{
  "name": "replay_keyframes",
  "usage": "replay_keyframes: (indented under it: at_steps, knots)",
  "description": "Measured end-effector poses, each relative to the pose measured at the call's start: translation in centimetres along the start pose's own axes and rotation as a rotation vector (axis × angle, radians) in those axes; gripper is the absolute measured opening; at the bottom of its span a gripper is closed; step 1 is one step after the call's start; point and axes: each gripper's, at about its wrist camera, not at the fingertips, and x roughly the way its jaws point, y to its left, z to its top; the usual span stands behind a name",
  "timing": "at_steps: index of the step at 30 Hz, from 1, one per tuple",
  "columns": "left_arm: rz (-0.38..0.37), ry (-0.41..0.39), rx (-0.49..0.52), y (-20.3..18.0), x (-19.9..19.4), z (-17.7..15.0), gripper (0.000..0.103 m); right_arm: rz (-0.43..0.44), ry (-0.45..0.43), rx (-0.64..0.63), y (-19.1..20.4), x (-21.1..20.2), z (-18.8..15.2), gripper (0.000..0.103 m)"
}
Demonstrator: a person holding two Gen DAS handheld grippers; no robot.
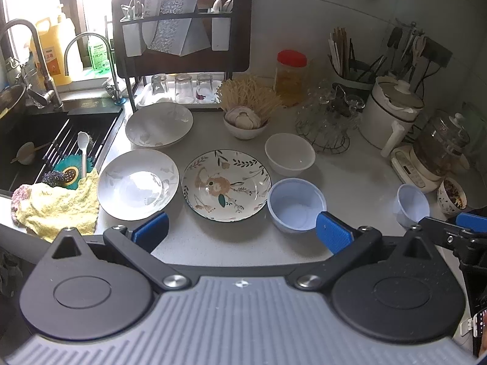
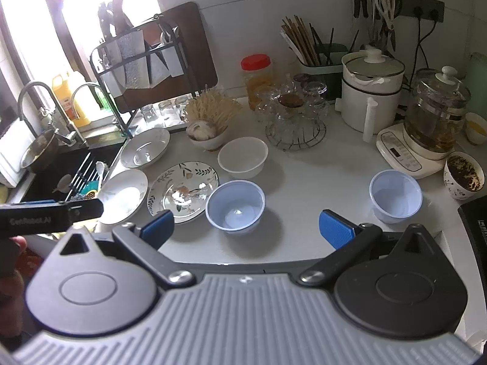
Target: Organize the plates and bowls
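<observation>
On the grey counter lie a floral plate (image 1: 225,185) (image 2: 182,191), two white plates (image 1: 138,184) (image 1: 159,129) (image 2: 123,196) (image 2: 145,151), a white bowl (image 1: 289,154) (image 2: 243,158), and two pale blue bowls (image 1: 296,204) (image 1: 411,205) (image 2: 235,206) (image 2: 395,196). My left gripper (image 1: 242,231) hovers open at the counter's front edge, before the floral plate and the nearer blue bowl. My right gripper (image 2: 246,228) is open too, just in front of the nearer blue bowl, and holds nothing.
A sink (image 1: 45,140) with a yellow cloth (image 1: 57,210) lies left. A dish rack (image 1: 179,42) with glasses stands at the back. A garlic bowl (image 1: 246,121), wire basket of glassware (image 1: 325,121), white pot (image 1: 392,109), glass kettle (image 2: 432,121) and patterned cup (image 2: 462,179) crowd the right.
</observation>
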Motion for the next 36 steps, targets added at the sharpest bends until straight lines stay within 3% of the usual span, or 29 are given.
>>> replay_keyframes:
  at_steps: [31, 36]
  knots:
    - [0.005, -0.032, 0.012, 1.2, 1.1, -0.3, 0.103, 0.024, -0.019, 0.046, 0.8, 0.6, -0.9, 0.103]
    - [-0.028, -0.018, -0.003, 1.6, 1.1, -0.3, 0.103, 0.018, -0.031, 0.045, 0.8, 0.5, -1.1, 0.103]
